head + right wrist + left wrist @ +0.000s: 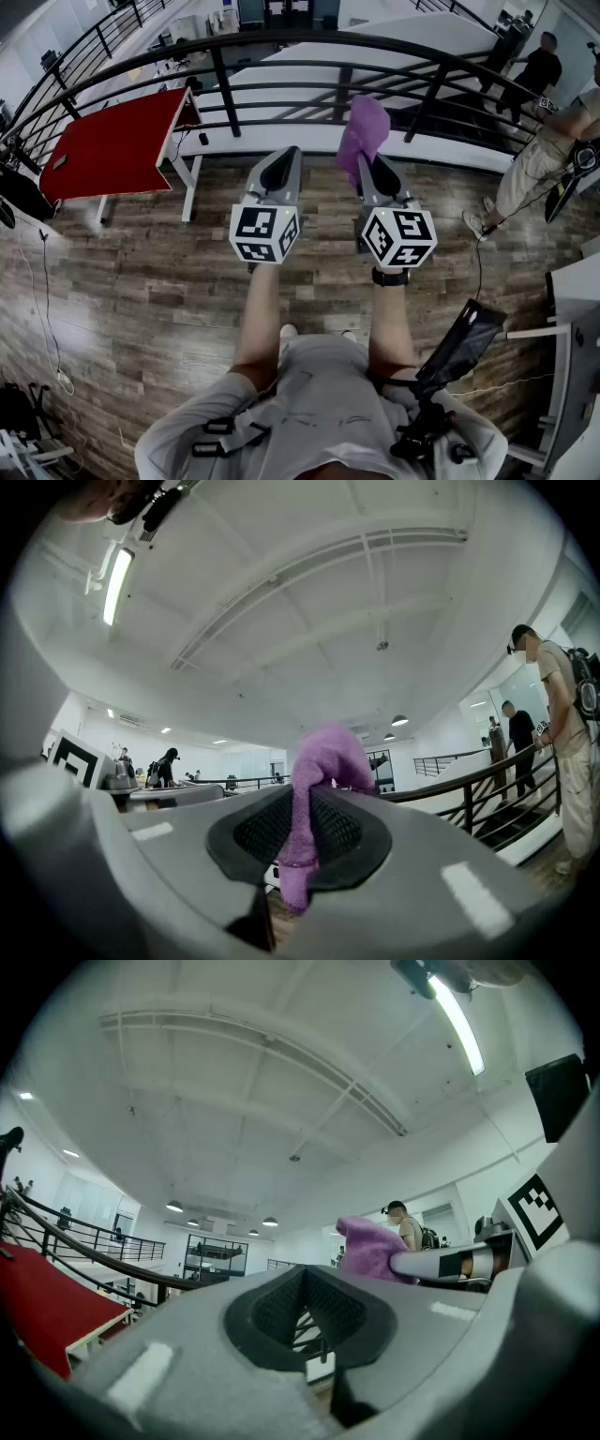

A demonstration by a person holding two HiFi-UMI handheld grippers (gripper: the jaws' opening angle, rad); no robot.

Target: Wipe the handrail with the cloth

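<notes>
Wiping not yet begun, by the look of it: purple cloth (pixel 363 131) clamped upright in the tight-closed jaws of the right gripper (pixel 367 167), short of the black handrail (pixel 281 39) at the far side and seemingly not touching it, so the whole rail left to do. Both forearms stretched forward side by side, grippers level and aimed at the rail. Left gripper (pixel 281 161) closed on nothing, just left of the cloth.
</notes>
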